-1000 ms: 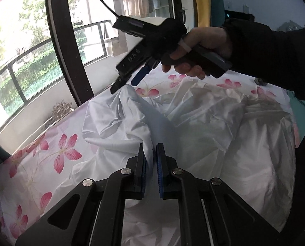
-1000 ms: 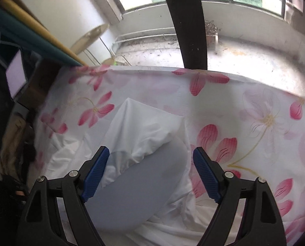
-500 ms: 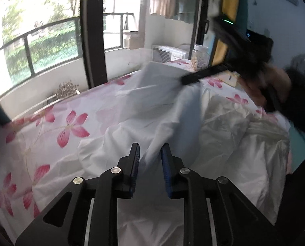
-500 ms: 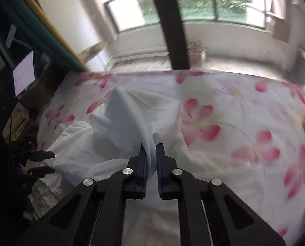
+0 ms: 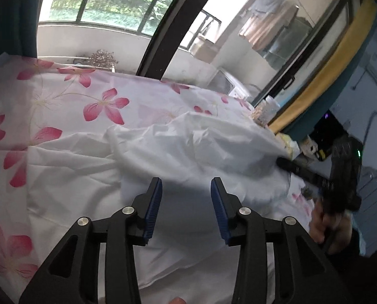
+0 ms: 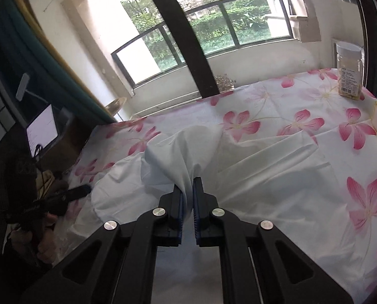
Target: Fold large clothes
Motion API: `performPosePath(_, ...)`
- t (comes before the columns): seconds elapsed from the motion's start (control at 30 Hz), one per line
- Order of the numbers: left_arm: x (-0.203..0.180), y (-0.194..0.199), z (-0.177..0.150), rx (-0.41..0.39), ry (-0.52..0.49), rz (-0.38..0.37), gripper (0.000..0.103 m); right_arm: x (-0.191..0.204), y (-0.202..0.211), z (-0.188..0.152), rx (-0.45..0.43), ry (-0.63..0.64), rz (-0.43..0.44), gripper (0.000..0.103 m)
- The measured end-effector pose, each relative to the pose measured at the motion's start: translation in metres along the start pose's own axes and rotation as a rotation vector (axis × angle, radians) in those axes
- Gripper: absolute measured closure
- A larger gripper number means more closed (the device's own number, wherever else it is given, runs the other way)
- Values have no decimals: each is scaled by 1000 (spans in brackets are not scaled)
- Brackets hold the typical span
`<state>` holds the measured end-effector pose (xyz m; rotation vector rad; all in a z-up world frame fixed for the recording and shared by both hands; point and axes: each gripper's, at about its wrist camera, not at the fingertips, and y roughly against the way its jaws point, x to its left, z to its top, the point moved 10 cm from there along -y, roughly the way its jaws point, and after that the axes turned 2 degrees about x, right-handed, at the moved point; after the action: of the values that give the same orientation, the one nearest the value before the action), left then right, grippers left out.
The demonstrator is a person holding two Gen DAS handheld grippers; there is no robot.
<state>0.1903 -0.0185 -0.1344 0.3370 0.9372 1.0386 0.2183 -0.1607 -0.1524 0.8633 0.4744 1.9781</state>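
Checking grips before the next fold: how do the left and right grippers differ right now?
The left gripper has its jaws apart, having just been opening, with nothing pinched; the white garment lies slack beneath it. The right gripper is shut on a bunched fold of that garment, lifting it into a peak above the floral sheet. Both have blue pads and point down at the bed.
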Motion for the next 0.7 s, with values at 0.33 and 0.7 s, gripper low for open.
performPosePath(0.33, 12, -21, -18, 110, 117, 10, 56, -17, 3, -42, 43, -63, -44, 90)
performPosePath(0.7, 12, -9, -37, 268, 79, -4, 56, -27, -19, -60, 153, -179, 127, 65)
